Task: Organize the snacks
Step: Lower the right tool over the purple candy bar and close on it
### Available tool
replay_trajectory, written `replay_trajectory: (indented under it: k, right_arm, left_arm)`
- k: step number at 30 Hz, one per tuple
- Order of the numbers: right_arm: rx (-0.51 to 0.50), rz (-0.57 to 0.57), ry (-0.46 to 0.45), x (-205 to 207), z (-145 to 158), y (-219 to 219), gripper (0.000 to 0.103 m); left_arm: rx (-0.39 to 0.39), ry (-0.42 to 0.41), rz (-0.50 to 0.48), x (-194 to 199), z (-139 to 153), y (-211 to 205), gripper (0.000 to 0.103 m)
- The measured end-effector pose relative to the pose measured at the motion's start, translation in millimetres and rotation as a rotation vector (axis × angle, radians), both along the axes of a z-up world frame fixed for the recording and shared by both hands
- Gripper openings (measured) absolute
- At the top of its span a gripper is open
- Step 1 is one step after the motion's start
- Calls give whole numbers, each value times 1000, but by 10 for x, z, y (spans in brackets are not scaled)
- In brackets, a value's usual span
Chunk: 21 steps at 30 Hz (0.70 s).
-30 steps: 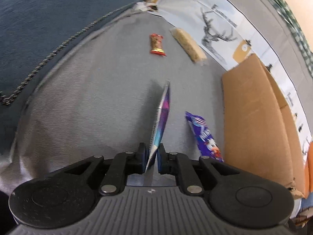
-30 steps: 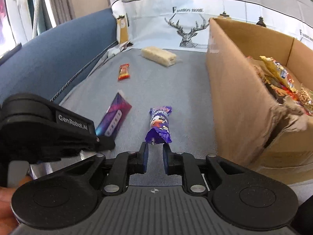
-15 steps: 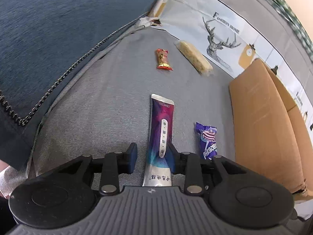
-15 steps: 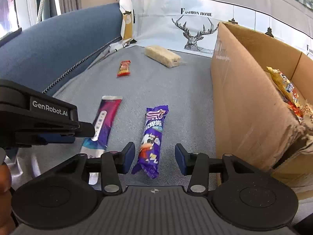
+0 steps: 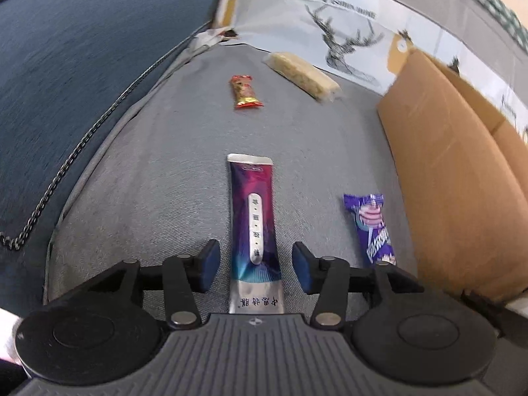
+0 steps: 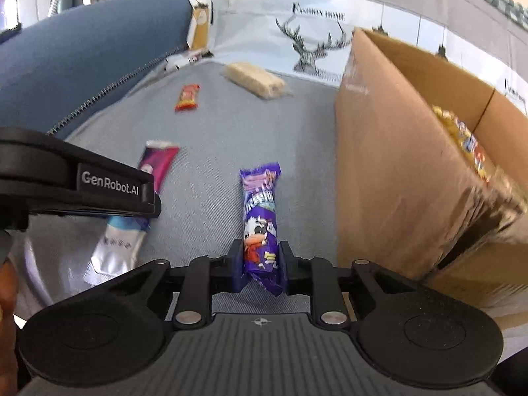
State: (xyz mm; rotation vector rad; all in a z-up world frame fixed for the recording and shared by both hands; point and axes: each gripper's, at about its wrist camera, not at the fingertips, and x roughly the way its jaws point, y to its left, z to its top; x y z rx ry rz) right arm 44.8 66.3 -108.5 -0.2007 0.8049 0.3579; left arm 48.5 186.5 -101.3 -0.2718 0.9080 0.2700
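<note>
— So where does each gripper stand beside the open brown cardboard box (image 6: 396,171)?

— Left of the box, on the grey fabric cushion (image 5: 158,178), the right gripper (image 6: 260,269) pinches the near end of a purple cow-print snack bar (image 6: 259,217). Farther left of the box, the left gripper (image 5: 255,265) is spread wide around a long purple-and-silver sachet (image 5: 253,227) lying flat, touching neither finger.

— What else?

— Beyond them, left of the box, lie a small red candy wrapper (image 5: 245,91) and a pale cereal bar in clear wrap (image 5: 305,76).
</note>
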Motion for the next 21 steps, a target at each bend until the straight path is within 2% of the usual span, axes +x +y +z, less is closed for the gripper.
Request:
replay_trajectory:
  k: [7,8,9,10,12,17,21]
  right_arm:
    - [-1,7,-4,21,-19,12,24]
    - [-2,9,-6,23,-23,11,24]
    - [-3,11,-8,20,-26,7,24]
    - [-3,12,-9,16,-28,4,24]
    - [6,12,-12,5,-24,-10,23]
    - [51,27,-56,-45,58,-45,22]
    - [33,38,-10,-26,-4,-23,23]
  left_arm:
    - [93,21,-60,35,-50,-131,56]
    - [107,22,-59,38,-53,-136,47]
    - [123,24,-56,48,-53,-136,34]
    - [134,23,-51,48,-51,-126,33]
    - [122,13,-35,42,-37,-89,24]
    - [104,-6,29,4,5,22,23]
    - [102,18,28,26,-23,22,27]
